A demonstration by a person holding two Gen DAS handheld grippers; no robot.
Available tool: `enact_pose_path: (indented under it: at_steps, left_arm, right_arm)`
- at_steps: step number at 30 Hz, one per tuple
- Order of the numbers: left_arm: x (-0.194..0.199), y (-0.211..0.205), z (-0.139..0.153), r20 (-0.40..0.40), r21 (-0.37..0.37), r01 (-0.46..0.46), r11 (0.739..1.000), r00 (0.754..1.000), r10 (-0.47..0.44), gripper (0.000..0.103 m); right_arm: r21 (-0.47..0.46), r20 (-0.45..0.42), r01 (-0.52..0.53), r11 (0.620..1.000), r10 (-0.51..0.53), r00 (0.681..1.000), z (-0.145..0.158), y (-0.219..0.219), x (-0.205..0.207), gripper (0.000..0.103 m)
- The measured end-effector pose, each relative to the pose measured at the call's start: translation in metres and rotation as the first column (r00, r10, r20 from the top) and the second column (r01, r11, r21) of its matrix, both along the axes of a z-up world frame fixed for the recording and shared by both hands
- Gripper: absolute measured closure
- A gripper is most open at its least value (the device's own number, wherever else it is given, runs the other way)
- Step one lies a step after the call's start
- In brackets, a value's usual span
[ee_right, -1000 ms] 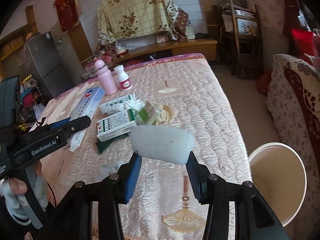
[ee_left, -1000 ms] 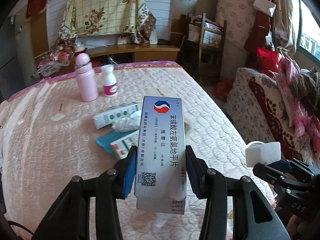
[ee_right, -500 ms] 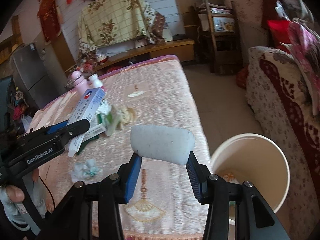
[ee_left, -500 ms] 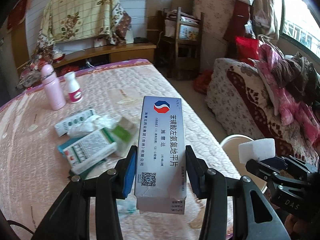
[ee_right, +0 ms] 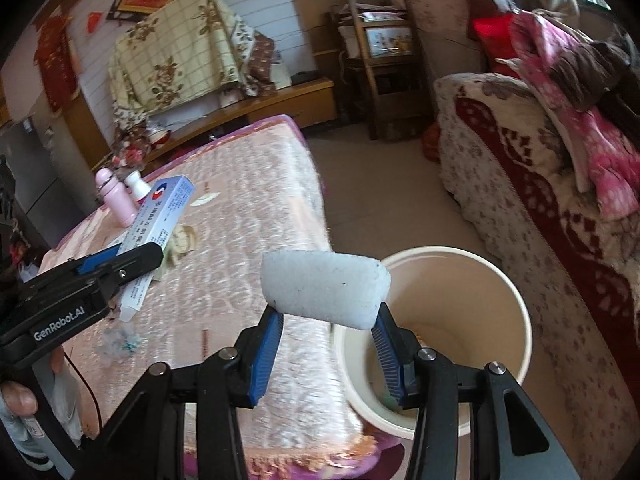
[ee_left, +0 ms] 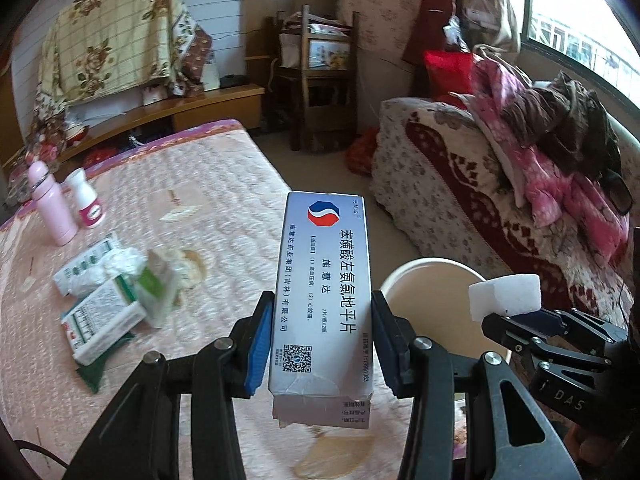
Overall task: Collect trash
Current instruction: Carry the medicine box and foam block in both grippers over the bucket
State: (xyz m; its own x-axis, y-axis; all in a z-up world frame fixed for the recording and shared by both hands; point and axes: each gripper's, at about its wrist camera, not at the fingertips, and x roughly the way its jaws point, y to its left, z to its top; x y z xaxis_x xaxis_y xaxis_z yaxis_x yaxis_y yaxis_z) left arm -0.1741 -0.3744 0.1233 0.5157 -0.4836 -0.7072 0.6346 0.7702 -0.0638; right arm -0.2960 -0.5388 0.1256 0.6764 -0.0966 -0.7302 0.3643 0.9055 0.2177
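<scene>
My left gripper [ee_left: 320, 316] is shut on a long grey medicine box [ee_left: 324, 280] with a red and blue logo, held over the table's right edge. The right gripper [ee_right: 326, 328] is shut on a white foam block [ee_right: 324, 288], hanging at the near rim of a cream bucket [ee_right: 500, 280] on the floor beside the table. In the left wrist view the foam block [ee_left: 504, 292] and the bucket [ee_left: 424, 284] sit to the right. More trash lies on the table: medicine boxes [ee_left: 100, 320], crumpled tissue [ee_left: 120, 264] and a small wad [ee_right: 118, 340].
A pink bottle [ee_left: 52, 208] and a white bottle [ee_left: 88, 200] stand at the far left of the quilted pink table [ee_left: 200, 184]. A patterned sofa [ee_left: 500, 216] piled with clothes flanks the bucket. A wooden chair [ee_left: 320, 80] and low cabinet [ee_left: 200, 108] stand behind.
Both grippers have swung to the right with their loads, away from the table's middle. The bucket has come into view under the foam block and beside the grey box.
</scene>
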Motion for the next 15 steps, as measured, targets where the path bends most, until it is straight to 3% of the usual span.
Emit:
enact_pose_path:
  at_steps: [15]
  left_arm:
    - [-0.021, -0.058, -0.029, -0.073, 0.034, 0.096, 0.995, 0.993, -0.094, 0.055]
  right_arm:
    - [0.016, -0.053, 0.105, 0.994, -0.104, 0.993, -0.024, -0.044, -0.024, 0.054]
